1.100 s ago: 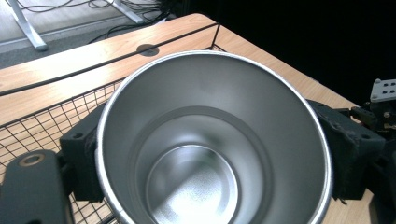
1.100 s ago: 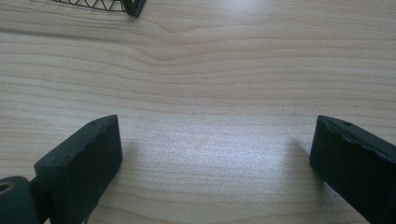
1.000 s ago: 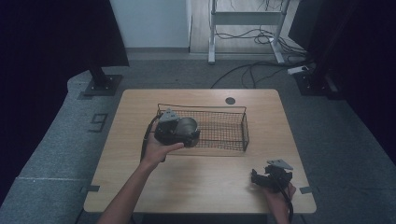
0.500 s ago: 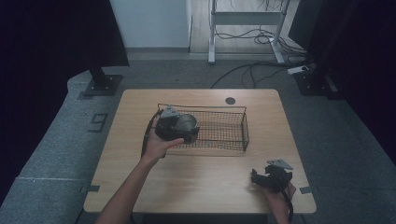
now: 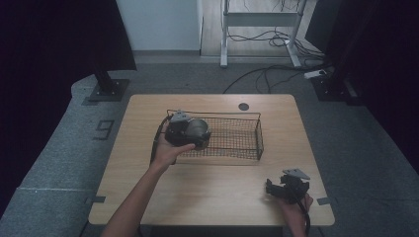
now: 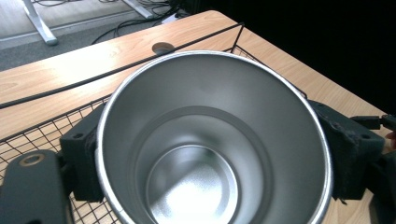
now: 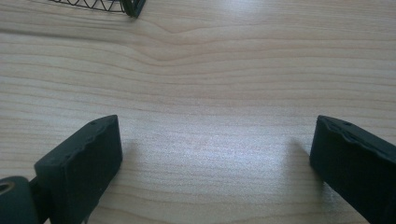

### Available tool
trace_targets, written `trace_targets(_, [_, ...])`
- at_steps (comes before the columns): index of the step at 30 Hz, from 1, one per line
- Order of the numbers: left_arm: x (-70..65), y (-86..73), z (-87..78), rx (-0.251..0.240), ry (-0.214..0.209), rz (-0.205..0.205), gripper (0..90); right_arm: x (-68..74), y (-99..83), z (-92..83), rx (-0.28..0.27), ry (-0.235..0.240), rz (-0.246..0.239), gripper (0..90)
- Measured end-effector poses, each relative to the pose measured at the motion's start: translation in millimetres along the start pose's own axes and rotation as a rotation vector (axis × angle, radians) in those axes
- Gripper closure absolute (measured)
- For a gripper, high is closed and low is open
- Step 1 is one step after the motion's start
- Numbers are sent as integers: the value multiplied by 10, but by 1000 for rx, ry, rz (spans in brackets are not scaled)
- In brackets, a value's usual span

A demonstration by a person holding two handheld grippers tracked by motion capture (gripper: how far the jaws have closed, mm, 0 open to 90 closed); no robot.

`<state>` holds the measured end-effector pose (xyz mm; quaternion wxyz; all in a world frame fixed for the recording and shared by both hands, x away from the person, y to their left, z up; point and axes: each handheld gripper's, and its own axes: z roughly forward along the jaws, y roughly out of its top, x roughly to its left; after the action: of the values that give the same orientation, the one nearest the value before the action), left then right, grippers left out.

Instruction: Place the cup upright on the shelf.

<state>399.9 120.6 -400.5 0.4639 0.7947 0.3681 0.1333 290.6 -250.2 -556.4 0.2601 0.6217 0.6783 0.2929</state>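
A stainless steel cup (image 6: 212,140) is held in the left gripper (image 5: 190,132), whose 2 black jaws are closed against opposite sides of the cup's wall, as is seen in the left gripper view. The cup is carried at the left end of the black wire basket (image 5: 237,140), above its mesh floor; whether its base touches the mesh cannot be told. In the left gripper view the open mouth is turned toward the camera, so the long axis of the cup runs roughly along the jaws, base away from the hand; in the high view the cup appears tilted, mouth toward the right. A lowering into the basket is judged to be the step in hand, so the cup's base must be brought down inside the rim. The right gripper (image 5: 285,186) is rested near the front right corner of the wooden table (image 5: 148,197), well apart from the basket, its jaws spread wide over bare wood with nothing between them.
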Motion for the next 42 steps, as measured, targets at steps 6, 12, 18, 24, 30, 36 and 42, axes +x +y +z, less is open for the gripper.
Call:
trace_targets(6, [31,30,21,1,3,-3,143,0,0,0,0,0,-1,23])
trace_targets(12, [66,34,66,6,-1,-14,143,0,0,0,0,0,-1,24])
trace_targets(18, [110,44,94,14,9,-22,143,0,0,-1,1,0,1,24])
trace_targets(24, [159,66,102,15,16,-26,143,0,0,-1,1,0,0,24])
trace_targets(30, [213,82,117,21,27,-33,143,0,0,-1,1,0,0,24])
trace_targets(36, [235,129,150,24,35,-29,143,1,0,-1,1,0,0,24])
trace_targets(42, [259,164,187,29,41,-32,143,-1,6,7,0,-3,2,24])
